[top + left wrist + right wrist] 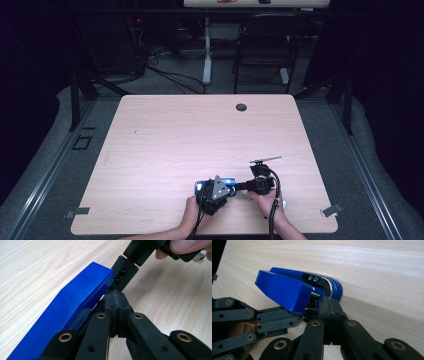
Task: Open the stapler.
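Stapler (294, 288) on table (165, 135), touching both closed tool tips, between them.

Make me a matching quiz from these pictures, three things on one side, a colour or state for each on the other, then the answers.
Things:
1. stapler
2. table
3. left tongs

Descriptions:
A. light wood
B. blue, top lifted
C. black, jaws shut

Pairs: 1-B, 2-A, 3-C
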